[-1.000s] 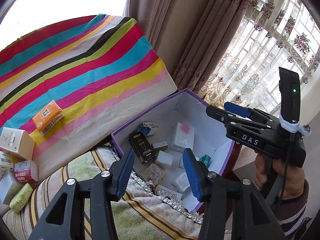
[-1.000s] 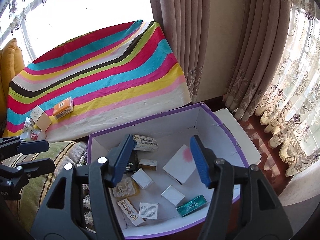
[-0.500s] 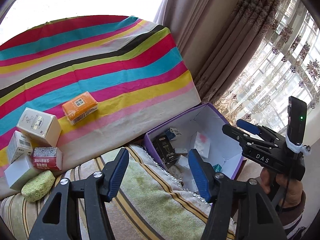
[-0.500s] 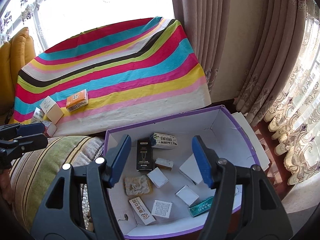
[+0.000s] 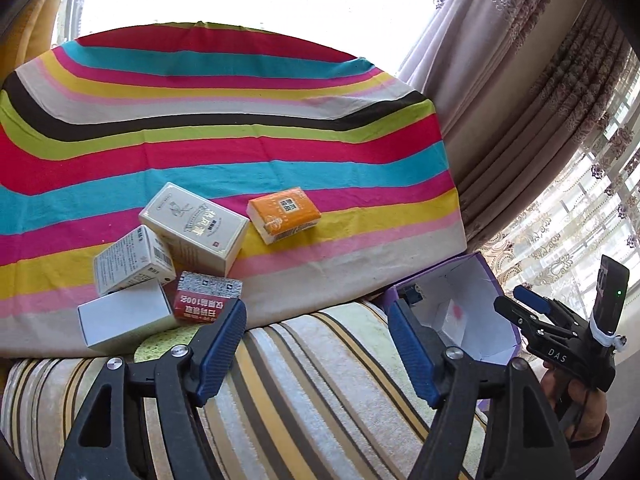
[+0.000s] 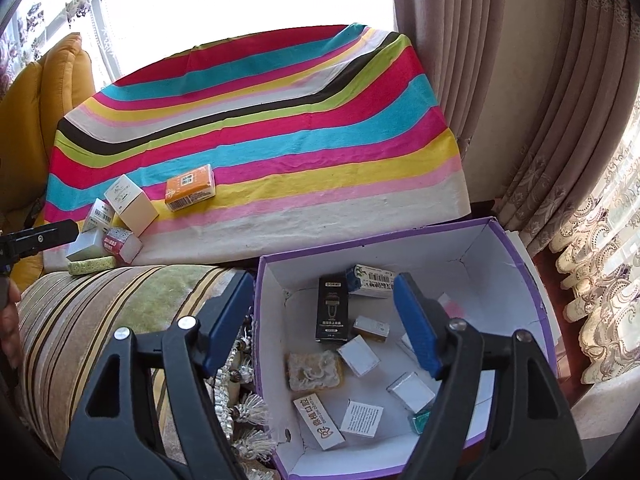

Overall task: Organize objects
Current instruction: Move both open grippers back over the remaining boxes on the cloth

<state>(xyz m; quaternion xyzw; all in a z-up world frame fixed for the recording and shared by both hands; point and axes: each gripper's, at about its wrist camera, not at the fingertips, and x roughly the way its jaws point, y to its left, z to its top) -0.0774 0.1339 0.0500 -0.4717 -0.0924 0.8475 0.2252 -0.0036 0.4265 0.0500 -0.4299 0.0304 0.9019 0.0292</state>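
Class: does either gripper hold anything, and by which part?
Nothing is held. The left gripper and right gripper are both empty, their jaws opening.

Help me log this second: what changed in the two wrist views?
The left gripper swung from over the purple box toward the cluster by the red box, jaws opening, empty. The right gripper slid slightly, jaws opening, empty, over the box. The orange box stayed put.

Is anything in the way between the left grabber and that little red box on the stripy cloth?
Nothing visible blocks it. The left gripper, its jaws opening and empty, hangs over the striped sofa arm. The small red cardboard box sits just past its left finger, touching a plain white box alongside.
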